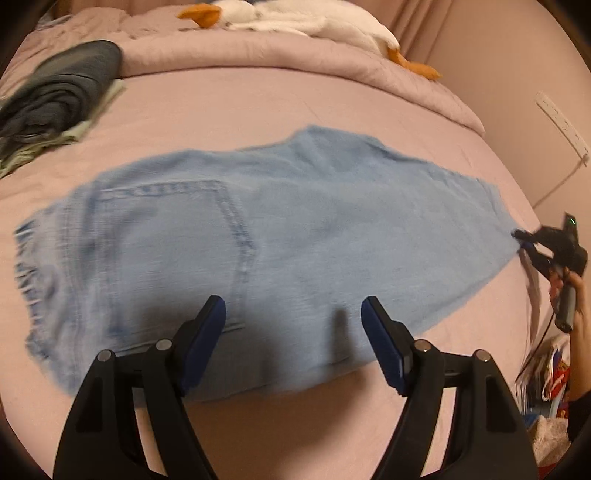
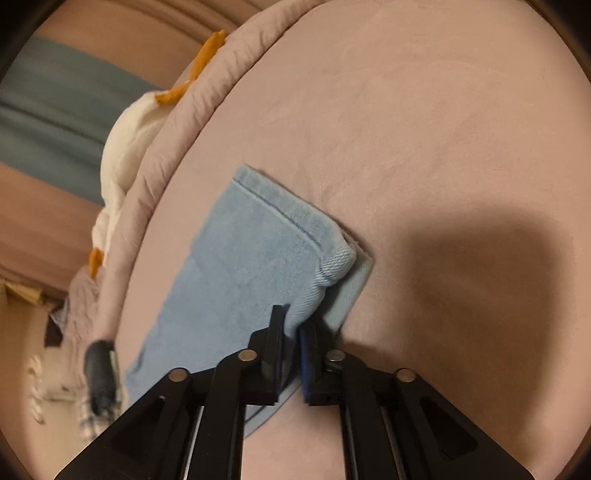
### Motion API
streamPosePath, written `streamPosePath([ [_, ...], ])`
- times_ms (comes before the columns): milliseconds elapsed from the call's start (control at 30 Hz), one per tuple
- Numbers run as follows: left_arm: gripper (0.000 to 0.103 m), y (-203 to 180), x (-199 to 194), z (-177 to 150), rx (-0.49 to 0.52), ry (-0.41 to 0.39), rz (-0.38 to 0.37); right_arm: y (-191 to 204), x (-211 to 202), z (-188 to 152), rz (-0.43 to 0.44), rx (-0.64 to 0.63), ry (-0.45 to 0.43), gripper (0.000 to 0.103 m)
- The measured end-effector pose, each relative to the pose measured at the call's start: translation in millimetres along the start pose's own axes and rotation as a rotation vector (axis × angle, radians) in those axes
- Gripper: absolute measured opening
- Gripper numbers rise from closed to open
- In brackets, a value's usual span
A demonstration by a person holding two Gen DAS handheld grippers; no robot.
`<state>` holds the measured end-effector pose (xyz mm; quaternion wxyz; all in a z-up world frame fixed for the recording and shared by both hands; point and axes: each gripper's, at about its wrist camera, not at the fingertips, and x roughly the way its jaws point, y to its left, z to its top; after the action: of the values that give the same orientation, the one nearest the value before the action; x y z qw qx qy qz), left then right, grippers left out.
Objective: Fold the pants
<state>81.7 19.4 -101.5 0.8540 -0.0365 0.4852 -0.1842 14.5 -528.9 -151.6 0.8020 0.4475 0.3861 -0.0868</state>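
We are observing the light blue denim pants lying spread flat across the pink bed, waistband end at the left of the left wrist view, back pocket seam facing up, leg end running to the right. We are holding the left tool just above the near edge of the pants with its blue-padded fingers standing wide apart and gripping nothing. We are holding the right tool at the far right corner of the fabric; in the right wrist view its fingers are pressing close together on the hem corner, where the top layer is curling over the layer beneath. We are noting motion blur over much of the left wrist view. A stack of dark folded clothes is sitting on the bed at the upper left, well apart from the pants. A white and orange plush toy is lying on the rolled pink comforter at the bed's far side.
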Motion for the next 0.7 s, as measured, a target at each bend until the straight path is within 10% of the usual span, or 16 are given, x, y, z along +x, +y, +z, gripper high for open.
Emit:
streamPosePath([
  [167, 0.079, 16, -24, -18, -0.077, -0.073, 0.000, 8, -39, -43, -0.002, -0.015, -0.099, 0.033],
  [433, 0.079, 51, -44, -51, -0.416, -0.138, -0.266, 94, 22, -158, 0.440, -0.141, 0.357, 0.033],
  [700, 0.079, 82, -60, -71, -0.610, -0.166, -0.376, 145, 98, -203, 0.393, -0.134, 0.492, 0.033],
])
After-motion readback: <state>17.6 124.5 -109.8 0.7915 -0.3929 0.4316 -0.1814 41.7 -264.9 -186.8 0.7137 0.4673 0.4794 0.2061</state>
